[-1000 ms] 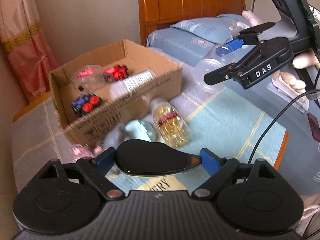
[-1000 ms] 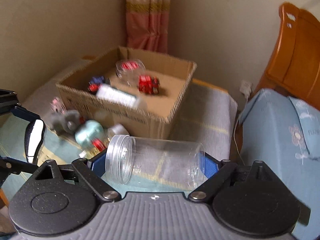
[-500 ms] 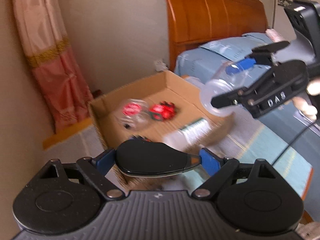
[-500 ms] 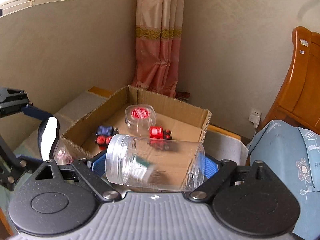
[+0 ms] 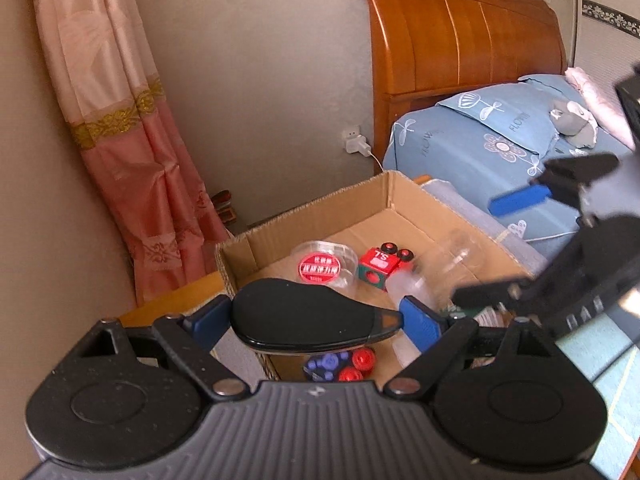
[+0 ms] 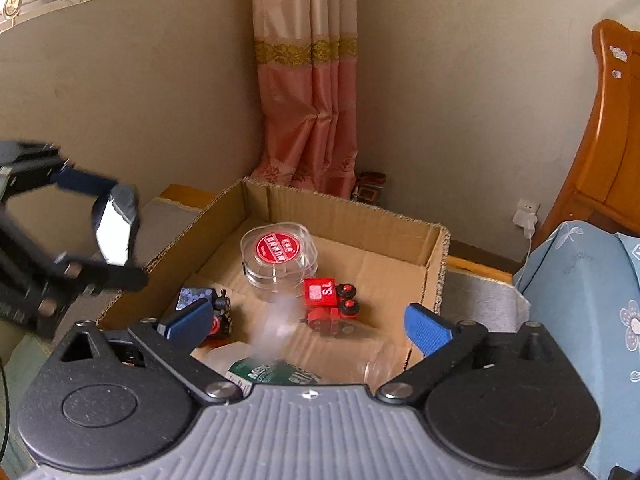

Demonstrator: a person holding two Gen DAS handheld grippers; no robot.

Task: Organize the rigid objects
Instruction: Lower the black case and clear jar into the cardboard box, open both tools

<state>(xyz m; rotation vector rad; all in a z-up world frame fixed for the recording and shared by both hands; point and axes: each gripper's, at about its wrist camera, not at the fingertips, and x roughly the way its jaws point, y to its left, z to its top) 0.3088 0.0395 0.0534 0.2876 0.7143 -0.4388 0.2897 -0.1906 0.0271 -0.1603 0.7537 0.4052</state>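
Note:
An open cardboard box (image 6: 434,258) holds a clear tub with a red lid (image 6: 279,252), a red toy block car (image 6: 326,300), a blue toy car (image 6: 200,300) and a white bottle with a green label (image 6: 272,370). My right gripper (image 6: 308,320) is open above the box; a clear plastic jar (image 6: 320,344), blurred, is dropping out of it into the box. My left gripper (image 5: 316,316) is shut on a flat black oval object (image 5: 304,316) over the box's near left side. The box (image 5: 304,216), the tub (image 5: 324,266) and the red car (image 5: 380,266) also show in the left wrist view.
A pink curtain (image 6: 308,80) hangs in the corner behind the box. A wooden headboard (image 5: 460,32) and a bed with blue pillows (image 5: 492,140) lie to the right. A wall charger (image 5: 356,142) is plugged in behind the box.
My right gripper opened and let go of the clear jar, which is falling into the box. Both grippers rose and moved over the box; the left still holds the black object.

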